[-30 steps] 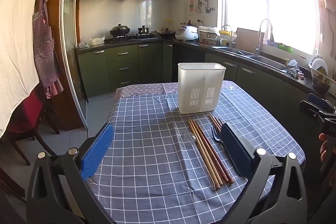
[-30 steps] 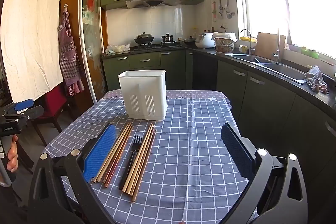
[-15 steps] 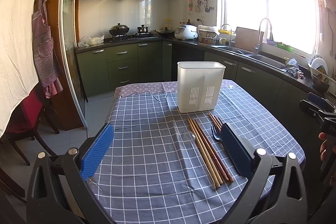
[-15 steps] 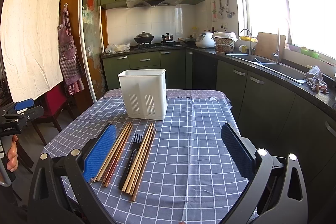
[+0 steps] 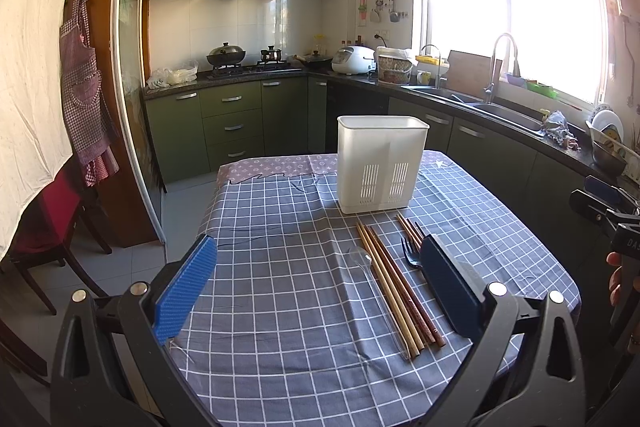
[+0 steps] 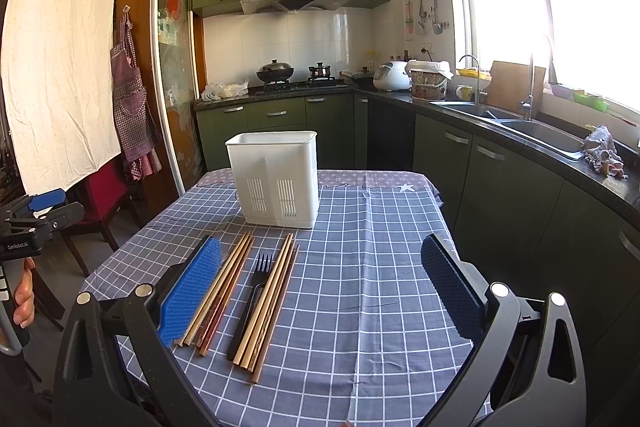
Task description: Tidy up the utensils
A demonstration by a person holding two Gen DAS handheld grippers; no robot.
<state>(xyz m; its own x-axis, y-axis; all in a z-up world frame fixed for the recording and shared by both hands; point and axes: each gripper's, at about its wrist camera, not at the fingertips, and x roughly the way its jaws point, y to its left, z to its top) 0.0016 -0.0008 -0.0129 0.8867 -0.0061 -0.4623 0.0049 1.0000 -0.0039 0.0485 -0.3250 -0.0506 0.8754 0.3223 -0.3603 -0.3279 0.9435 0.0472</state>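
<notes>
Nothing has shifted since earlier frames. Left tongs and right tongs hover wide, empty. Clear spoon, chopsticks and fork lie on the tabletop before the white holder: light, stiff, slippery; pinch mid-shaft.

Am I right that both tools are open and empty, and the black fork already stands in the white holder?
Not quite. Both tools, left tool and right tool, are open and empty, but the right wrist view shows the black fork lying on the tablecloth between chopsticks, before the white holder.
</notes>
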